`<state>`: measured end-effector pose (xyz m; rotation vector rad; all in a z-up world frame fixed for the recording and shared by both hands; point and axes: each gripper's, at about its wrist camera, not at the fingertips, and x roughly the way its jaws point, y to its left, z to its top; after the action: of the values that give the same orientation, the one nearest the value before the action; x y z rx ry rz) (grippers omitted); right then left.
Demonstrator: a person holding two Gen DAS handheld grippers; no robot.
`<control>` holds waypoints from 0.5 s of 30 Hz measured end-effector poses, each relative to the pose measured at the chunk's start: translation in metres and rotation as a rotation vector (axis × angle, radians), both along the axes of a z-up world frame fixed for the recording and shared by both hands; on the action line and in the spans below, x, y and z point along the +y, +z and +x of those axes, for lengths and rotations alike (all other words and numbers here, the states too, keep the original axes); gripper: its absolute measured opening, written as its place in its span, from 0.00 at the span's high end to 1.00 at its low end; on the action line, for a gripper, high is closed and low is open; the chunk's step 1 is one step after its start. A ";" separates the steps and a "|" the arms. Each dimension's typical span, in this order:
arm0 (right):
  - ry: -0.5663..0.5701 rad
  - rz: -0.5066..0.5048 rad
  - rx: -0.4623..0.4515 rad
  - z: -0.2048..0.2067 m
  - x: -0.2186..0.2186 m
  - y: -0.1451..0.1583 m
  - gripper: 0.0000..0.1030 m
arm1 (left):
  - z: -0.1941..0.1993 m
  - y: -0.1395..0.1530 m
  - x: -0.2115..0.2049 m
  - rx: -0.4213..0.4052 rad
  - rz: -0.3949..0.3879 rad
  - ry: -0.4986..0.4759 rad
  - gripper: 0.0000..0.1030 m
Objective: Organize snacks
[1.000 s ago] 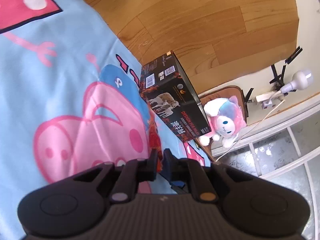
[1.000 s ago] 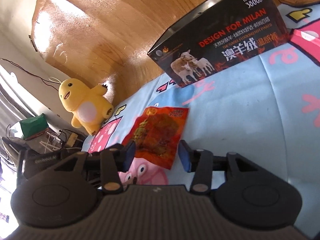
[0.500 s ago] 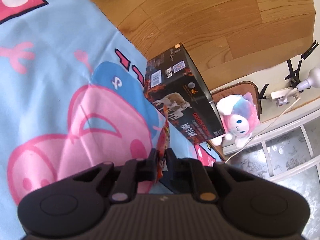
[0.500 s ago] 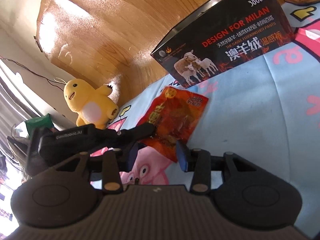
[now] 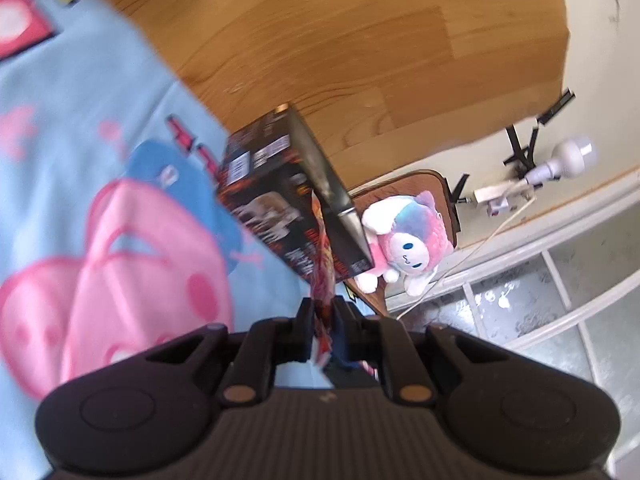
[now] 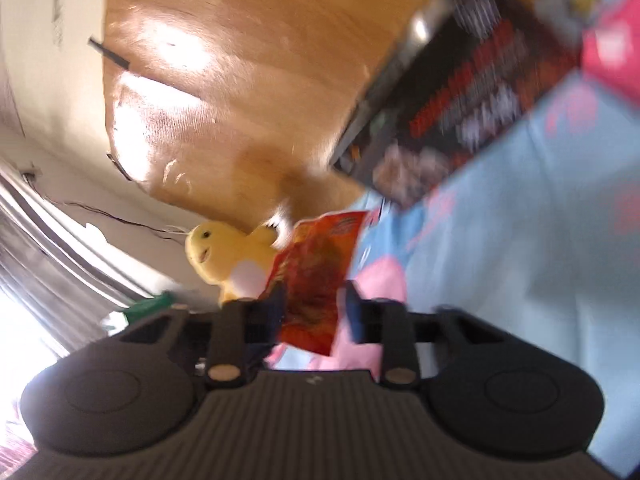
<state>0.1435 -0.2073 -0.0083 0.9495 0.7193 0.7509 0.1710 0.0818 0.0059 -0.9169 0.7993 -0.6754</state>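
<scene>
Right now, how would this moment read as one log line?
left gripper: shut on snack packet | right gripper: open, packet between jaws | black box: on blanket

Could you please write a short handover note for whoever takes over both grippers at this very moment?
Left gripper: shut on the red snack packet, held edge-on and lifted off the blue blanket.
Right gripper: fingers open, with the packet seen between them; contact is not clear, the view is blurred.
Black box: lies on the blanket's edge, just ahead of the packet.
Done: packet picked up.
Left: set it where it belongs, probably by the box.
</scene>
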 end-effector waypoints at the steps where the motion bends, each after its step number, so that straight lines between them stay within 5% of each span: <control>1: -0.010 -0.012 -0.020 0.004 -0.004 0.008 0.77 | 0.006 0.010 -0.006 -0.019 0.031 -0.010 0.89; 8: -0.116 -0.191 -0.171 0.054 -0.030 0.072 0.79 | 0.065 0.090 -0.077 -0.206 0.330 -0.069 0.83; 15: -0.229 -0.400 -0.199 0.094 -0.057 0.070 0.79 | 0.121 0.097 -0.162 -0.283 0.575 -0.146 0.78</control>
<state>0.2378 -0.2640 0.0614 0.5706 0.5478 0.4675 0.2916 -0.0806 0.1024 -0.2372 0.7517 -0.6351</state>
